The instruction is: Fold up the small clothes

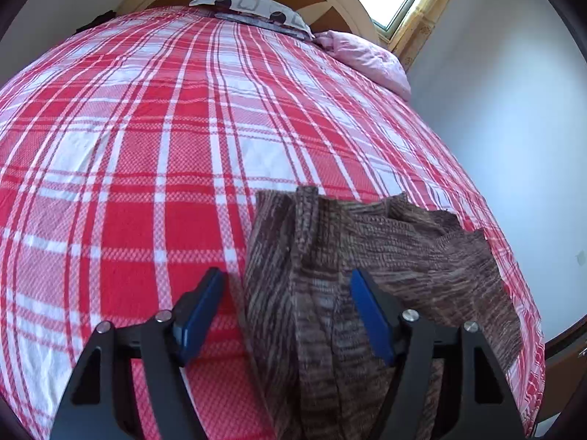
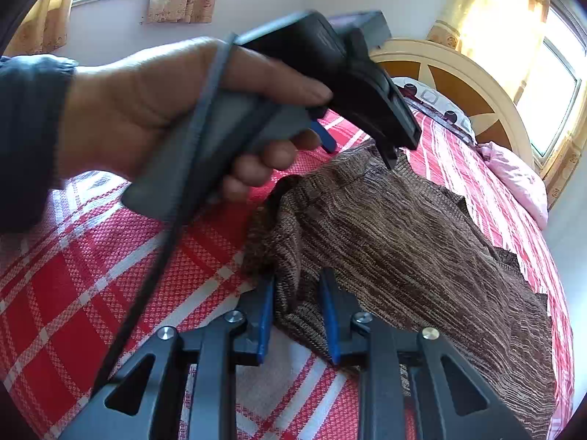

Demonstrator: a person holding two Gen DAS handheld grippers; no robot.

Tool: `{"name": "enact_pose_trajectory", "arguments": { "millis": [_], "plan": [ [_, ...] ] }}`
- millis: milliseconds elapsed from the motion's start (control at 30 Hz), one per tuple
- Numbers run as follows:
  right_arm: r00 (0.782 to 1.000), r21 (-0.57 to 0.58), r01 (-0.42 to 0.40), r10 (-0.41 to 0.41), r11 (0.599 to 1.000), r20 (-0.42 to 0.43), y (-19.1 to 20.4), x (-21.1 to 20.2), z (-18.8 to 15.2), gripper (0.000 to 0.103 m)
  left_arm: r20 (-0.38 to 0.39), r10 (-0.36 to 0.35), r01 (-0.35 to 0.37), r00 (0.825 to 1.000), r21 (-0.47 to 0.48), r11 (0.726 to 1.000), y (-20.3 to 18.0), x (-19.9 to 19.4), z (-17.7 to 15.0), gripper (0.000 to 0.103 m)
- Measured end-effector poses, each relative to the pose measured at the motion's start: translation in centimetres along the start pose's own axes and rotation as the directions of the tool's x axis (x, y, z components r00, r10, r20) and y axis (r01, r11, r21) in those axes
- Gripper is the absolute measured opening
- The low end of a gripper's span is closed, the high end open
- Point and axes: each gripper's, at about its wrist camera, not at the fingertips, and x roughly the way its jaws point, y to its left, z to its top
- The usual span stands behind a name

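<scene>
The right gripper is being held low over the bed, its blue pads brought close together with an edge of the brown knitted garment lying in the narrow gap; whether the pads are actually pressing on the cloth cannot be told from the right wrist view. The left gripper is being held with its jaws standing apart, a raised fold of the garment lying between them, its right pad being close against the cloth while the left pad is being kept clear of it, over the bedspread. In the right wrist view the left gripper is being carried by a hand in a dark sleeve, with a black cable hanging from the handle, its tip being held at the garment's far edge. The garment is lying on the red-and-white checked bedspread, spread toward the bed's right side, with its left part bunched up. Beyond the garment, at the head of the bed, a patterned pillow and a pink pillow are resting against the curved headboard, with a curtained window beside it.
</scene>
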Motion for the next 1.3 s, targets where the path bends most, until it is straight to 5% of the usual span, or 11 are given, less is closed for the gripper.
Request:
{"name": "enact_pose_trajectory", "arguments": {
  "millis": [133,200,300,667,1300],
  "plan": [
    [1.000,-0.010,-0.002,0.002,1.000,-0.001,0.2,-0.1,0.0,0.016,0.012,-0.015,0.015,1.000,-0.011,1.000,0.2,0.1,0.3,0.065],
    [1.000,-0.007,-0.004,0.004,1.000,0.000,0.1,0.0,0.0,0.014,0.006,-0.025,0.025,1.000,-0.026,0.999,0.5,0.2,0.3,0.033],
    [1.000,0.003,-0.005,0.005,1.000,0.003,-0.2,-0.1,0.1,0.012,-0.004,-0.056,0.056,0.998,-0.051,0.997,0.8,0.4,0.2,0.012],
    [0.988,0.199,-0.145,0.129,0.969,0.089,-5.5,-2.8,-0.1,0.009,0.064,-0.099,0.104,0.993,-0.079,0.991,-0.9,-2.6,0.3,0.010],
    [0.975,0.337,-0.146,0.078,0.930,0.207,-11.7,-8.9,-3.5,0.007,0.150,-0.137,0.146,0.979,-0.054,0.988,-8.8,-4.4,2.5,0.009]
  ]
}}
